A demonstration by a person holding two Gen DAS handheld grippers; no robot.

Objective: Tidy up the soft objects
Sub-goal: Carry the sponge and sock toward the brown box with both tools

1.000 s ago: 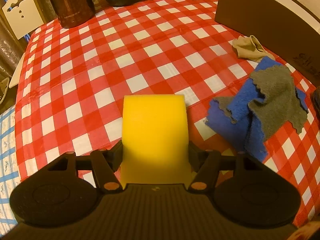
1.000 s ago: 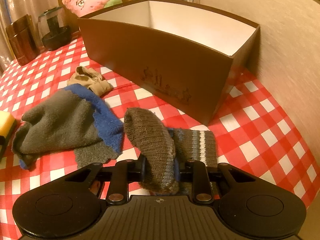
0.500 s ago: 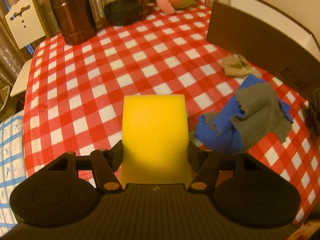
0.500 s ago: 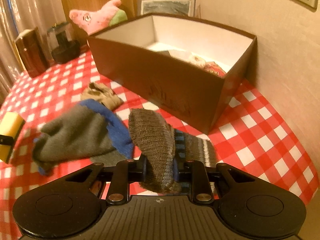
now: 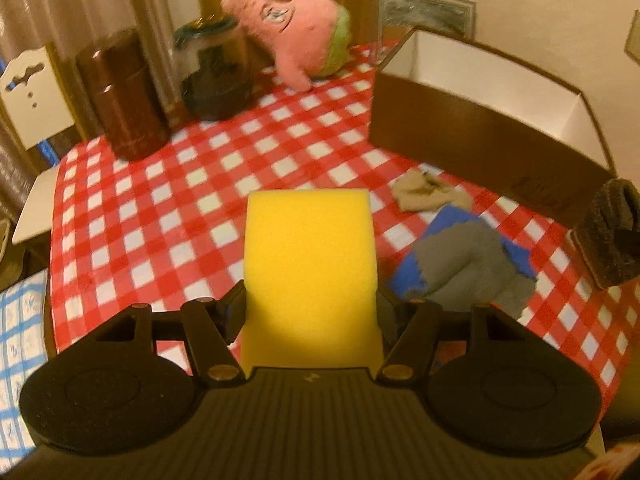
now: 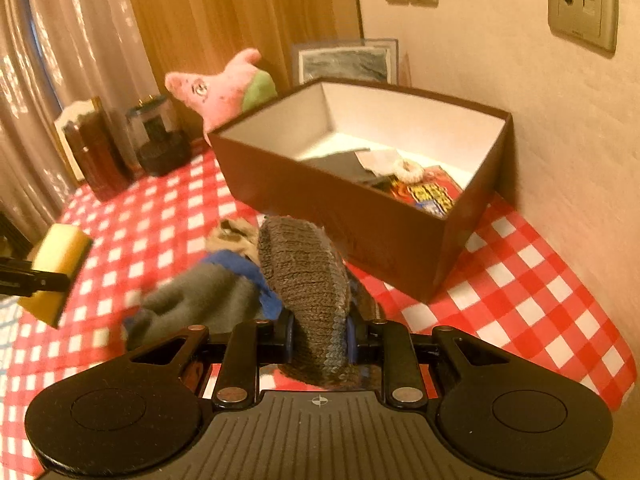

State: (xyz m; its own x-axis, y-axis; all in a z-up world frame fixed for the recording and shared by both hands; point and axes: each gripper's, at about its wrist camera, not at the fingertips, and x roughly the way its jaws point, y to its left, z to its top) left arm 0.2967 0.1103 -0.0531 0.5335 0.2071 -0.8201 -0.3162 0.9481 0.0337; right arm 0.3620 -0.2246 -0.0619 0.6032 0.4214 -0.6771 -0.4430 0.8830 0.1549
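We are looking from two wrist cameras, each sitting just behind its own gripper and tilting down over the red-checked tablecloth. In the left wrist view we are facing a yellow sponge close up at centre frame, with the brown box at upper right. In the right wrist view we are facing that box from nearer, seeing inside it, with a knitted sock close at centre. Both views are sharing the box, the pink plush, the blue-grey cloth; each is also catching the other's load at its edge.
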